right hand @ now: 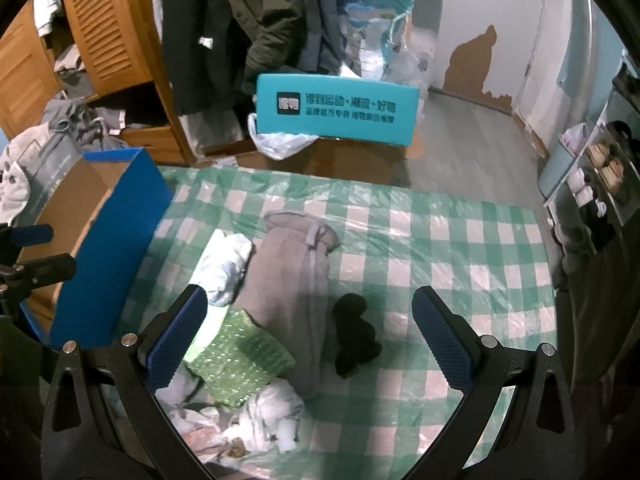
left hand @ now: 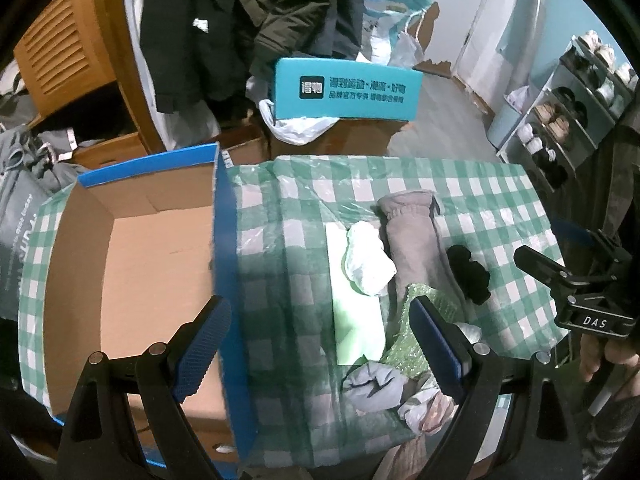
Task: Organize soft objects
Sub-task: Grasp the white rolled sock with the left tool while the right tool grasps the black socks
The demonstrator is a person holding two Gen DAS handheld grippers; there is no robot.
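Note:
Soft items lie on the green-checked tablecloth: a long grey garment, a crumpled white cloth, a black sock ball, a sparkly green pouch, a grey bundle and a patterned white cloth. An open blue cardboard box stands at the left, with nothing in it. My left gripper hangs open over the box's right wall. My right gripper is open above the garment and sock ball, holding nothing.
A teal box rests on cartons beyond the table, with dark coats and a wooden wardrobe behind it. A shoe rack stands at the right. A person's hand grips the right tool.

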